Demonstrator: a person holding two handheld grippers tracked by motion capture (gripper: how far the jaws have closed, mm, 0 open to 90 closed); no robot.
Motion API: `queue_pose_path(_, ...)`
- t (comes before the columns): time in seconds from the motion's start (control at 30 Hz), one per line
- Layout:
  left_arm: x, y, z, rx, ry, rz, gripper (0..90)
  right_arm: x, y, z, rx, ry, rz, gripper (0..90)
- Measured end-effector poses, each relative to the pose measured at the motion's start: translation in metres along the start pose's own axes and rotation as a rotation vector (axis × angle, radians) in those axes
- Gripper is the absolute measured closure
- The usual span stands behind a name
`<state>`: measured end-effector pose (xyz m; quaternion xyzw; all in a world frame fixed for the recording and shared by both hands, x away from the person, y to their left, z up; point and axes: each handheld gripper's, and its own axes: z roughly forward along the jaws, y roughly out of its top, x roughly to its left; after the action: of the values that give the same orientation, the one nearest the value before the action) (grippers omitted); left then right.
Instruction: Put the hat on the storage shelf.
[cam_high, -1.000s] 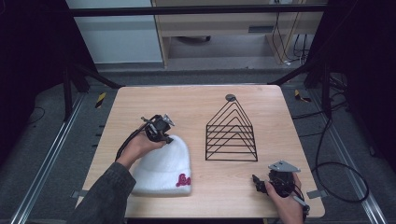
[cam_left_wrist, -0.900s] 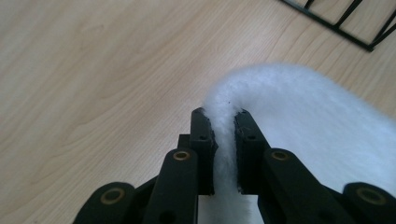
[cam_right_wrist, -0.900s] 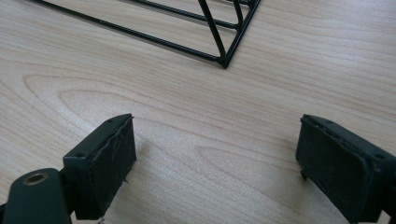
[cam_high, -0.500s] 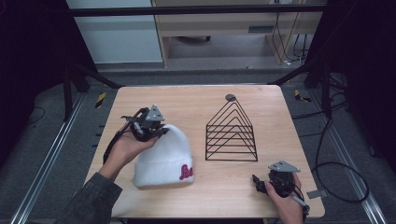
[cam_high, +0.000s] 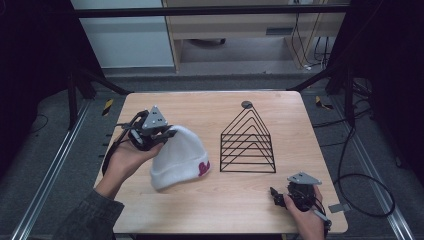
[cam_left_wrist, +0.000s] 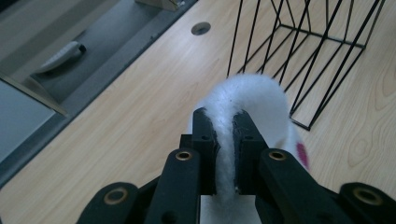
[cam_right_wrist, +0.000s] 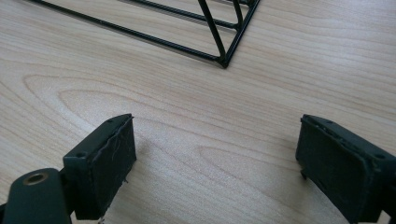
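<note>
Left gripper (cam_high: 167, 134) pinches white beanie (cam_high: 181, 159) above wooden table (cam_high: 235, 210).

The counter (cam_high: 220, 210) is a pale wood-grain top, roughly square, with rounded corners. Near its far edge sits 1 small round grey disc (cam_high: 246, 104), set flush in the wood. A black wire rack (cam_high: 248, 145) with a pointed, triangular outline stands on the right half, its base frame flat on the wood. A white knit hat (cam_high: 181, 159) with a pink mark rests its lower rim on the left half, just beside the rack.
</note>
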<state>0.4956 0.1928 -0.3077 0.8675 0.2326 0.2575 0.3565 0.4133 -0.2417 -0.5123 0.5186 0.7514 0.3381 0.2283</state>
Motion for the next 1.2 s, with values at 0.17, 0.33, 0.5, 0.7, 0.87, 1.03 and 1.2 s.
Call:
queue_pose_path(0.17, 0.002, 0.007, -0.014, -0.045, 0.024, 0.013, 81.9, 0.0, 0.0, 0.0, -0.001, -0.006, -0.004, 12.3)
queue_pose_path(0.33, 0.012, 0.015, -0.03, -0.076, 0.039, 0.022, 81.9, 0.001, -0.001, 0.0, -0.001, -0.007, -0.007, 12.2)
queue_pose_path(0.5, 0.02, 0.023, -0.044, -0.097, 0.037, 0.041, 81.9, 0.003, 0.0, 0.0, -0.006, -0.009, -0.015, 12.1)
queue_pose_path(0.7, 0.022, 0.037, -0.054, -0.114, 0.042, 0.072, 81.9, 0.006, 0.007, -0.008, -0.072, 0.0, -0.004, 13.0)
queue_pose_path(0.87, 0.022, 0.052, -0.061, -0.136, 0.049, 0.093, 81.9, 0.009, 0.016, -0.021, -0.14, 0.024, -0.003, 17.8)
queue_pose_path(1.03, 0.019, 0.074, -0.068, -0.163, 0.048, 0.139, 81.9, 0.014, 0.044, -0.047, -0.243, 0.074, -0.049, 28.7)
queue_pose_path(1.2, 0.018, 0.089, -0.068, -0.179, 0.035, 0.153, 81.9, 0.024, 0.079, -0.069, -0.298, 0.113, -0.128, 33.5)
